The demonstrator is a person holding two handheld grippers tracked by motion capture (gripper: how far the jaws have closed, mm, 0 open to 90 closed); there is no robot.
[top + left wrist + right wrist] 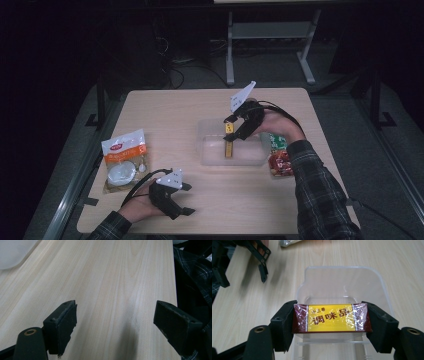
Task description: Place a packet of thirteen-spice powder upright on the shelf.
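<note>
My right gripper is shut on a small seasoning box, yellow with dark red ends and wrapped in film, clamped end to end between the pads. It hangs over the clear plastic container at the table's middle; the box shows inside the container's outline from above. My left gripper rests near the front left of the table, open, with bare wood between its fingers.
A white and orange food packet lies at the table's left edge. A red and green snack packet lies right of the container, partly under the right forearm. The table is light wood.
</note>
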